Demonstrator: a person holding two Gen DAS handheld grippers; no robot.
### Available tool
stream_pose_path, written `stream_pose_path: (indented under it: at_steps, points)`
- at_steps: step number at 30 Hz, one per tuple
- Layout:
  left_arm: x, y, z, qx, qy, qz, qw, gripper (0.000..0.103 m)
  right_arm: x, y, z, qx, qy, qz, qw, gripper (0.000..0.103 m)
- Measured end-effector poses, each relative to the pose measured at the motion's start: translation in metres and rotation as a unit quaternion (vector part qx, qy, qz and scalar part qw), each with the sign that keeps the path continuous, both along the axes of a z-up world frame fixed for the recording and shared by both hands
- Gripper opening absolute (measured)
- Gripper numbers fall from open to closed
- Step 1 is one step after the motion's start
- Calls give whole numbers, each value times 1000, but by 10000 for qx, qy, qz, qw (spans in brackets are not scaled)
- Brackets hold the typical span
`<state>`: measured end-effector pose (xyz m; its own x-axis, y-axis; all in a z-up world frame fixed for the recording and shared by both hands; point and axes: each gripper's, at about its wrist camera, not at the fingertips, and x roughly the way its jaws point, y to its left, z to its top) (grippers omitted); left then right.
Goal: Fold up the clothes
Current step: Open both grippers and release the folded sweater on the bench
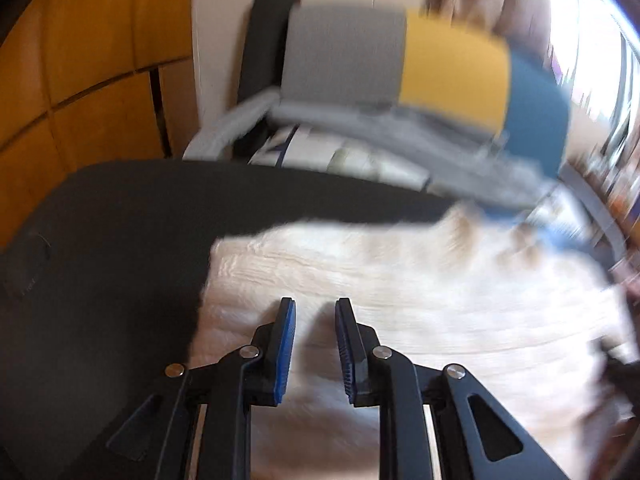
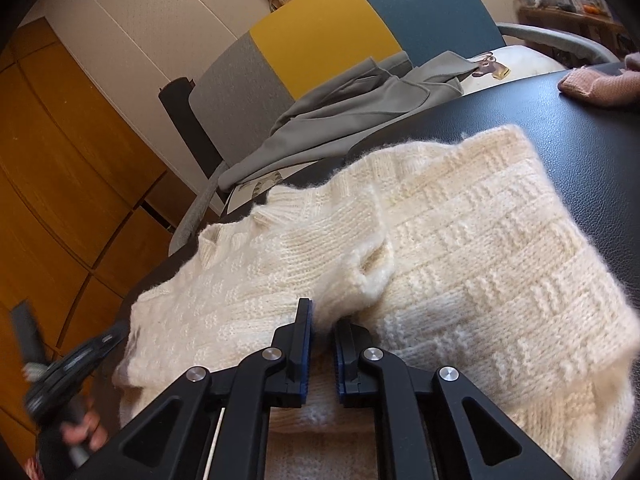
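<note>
A cream knitted sweater (image 2: pixel 460 248) lies partly folded on the black table (image 2: pixel 568 132). My right gripper (image 2: pixel 322 316) sits at the sweater's near edge. Its jaws stand narrowly apart, pinching a bunched fold of the knit that rises over the right fingertip. In the blurred left wrist view, my left gripper (image 1: pixel 315 308) hovers over the sweater (image 1: pixel 400 280) near its left edge, open, with nothing between its blue pads. The right wrist view shows a person's hand (image 2: pixel 84 432) holding that left tool beyond the sweater's left end.
A chair with a grey, yellow and blue back (image 2: pixel 320 40) stands behind the table and carries a grey garment (image 2: pixel 352 120). A pink knitted piece (image 2: pixel 592 84) lies at the table's far right. Wooden cabinet doors (image 2: pixel 60 160) fill the left side.
</note>
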<state>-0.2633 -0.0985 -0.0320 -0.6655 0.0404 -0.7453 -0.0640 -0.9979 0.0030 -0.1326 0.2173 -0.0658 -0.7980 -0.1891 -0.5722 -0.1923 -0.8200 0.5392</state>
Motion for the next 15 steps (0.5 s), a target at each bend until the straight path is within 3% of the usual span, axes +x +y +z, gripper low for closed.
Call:
stream_pose_path:
  at_steps: [1, 7, 13, 15]
  points:
    - [-6, -4, -8, -143, -74, 84, 9998, 21, 0, 0, 0, 6, -1, 6, 10000, 10]
    - [-3, -40, -10, 158, 47, 927, 9956, 20, -2, -2, 0, 30, -6, 43, 10000, 10]
    - [5, -52, -5, 601, 4, 639, 9961, 20, 4, -3, 14, 261, -49, -11, 9996, 10]
    - [17, -54, 1, 688, 118, 637, 9955, 20, 8, -4, 24, 428, -76, -67, 9990, 20]
